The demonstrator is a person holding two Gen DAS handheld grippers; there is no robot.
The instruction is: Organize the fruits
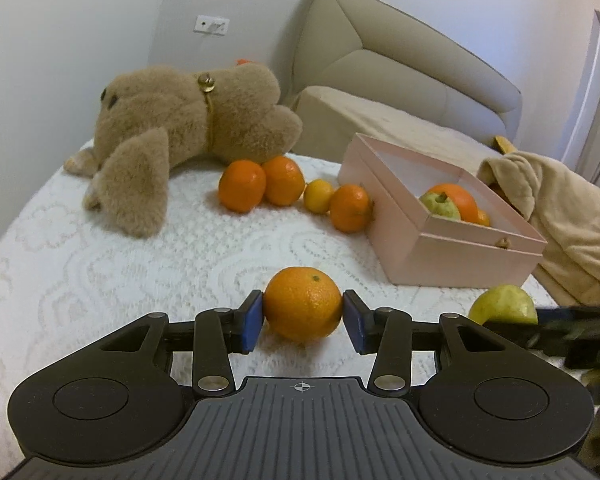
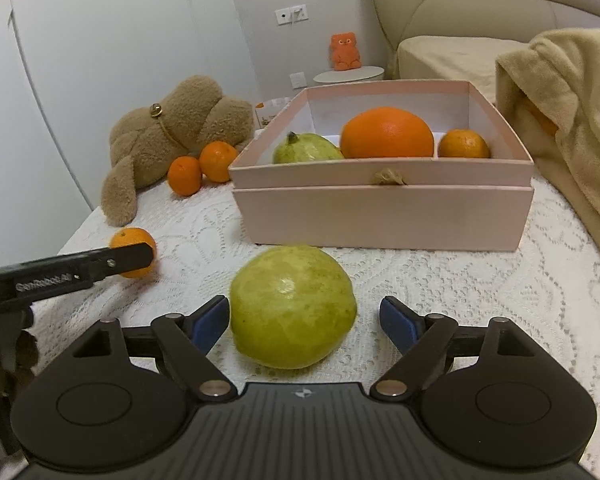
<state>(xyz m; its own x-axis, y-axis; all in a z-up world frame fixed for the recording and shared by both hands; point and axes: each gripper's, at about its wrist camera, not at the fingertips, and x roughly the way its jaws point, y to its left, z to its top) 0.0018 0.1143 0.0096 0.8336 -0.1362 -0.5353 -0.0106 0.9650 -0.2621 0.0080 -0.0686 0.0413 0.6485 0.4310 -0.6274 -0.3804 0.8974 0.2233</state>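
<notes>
My left gripper (image 1: 303, 317) is shut on an orange (image 1: 303, 304) that rests on the white lace bedspread; both blue pads press its sides. The right wrist view shows the same orange (image 2: 134, 250) at the left, behind a black finger. A large green guava (image 2: 294, 306) lies between the jaws of my right gripper (image 2: 304, 322), which stands open: the left pad is close to the fruit and the right pad stands clear of it. Behind it is an open pink box (image 2: 380, 216) holding a guava (image 2: 306, 150), a big orange (image 2: 386, 132) and a small orange (image 2: 464, 144).
Several loose oranges (image 1: 284, 180) and a small yellow fruit (image 1: 318, 197) lie in a row left of the pink box (image 1: 452, 256). A brown plush dog (image 1: 180, 120) sprawls behind them. A beige blanket (image 1: 560, 208) is heaped right of the box, with a padded headboard (image 1: 400, 60) beyond.
</notes>
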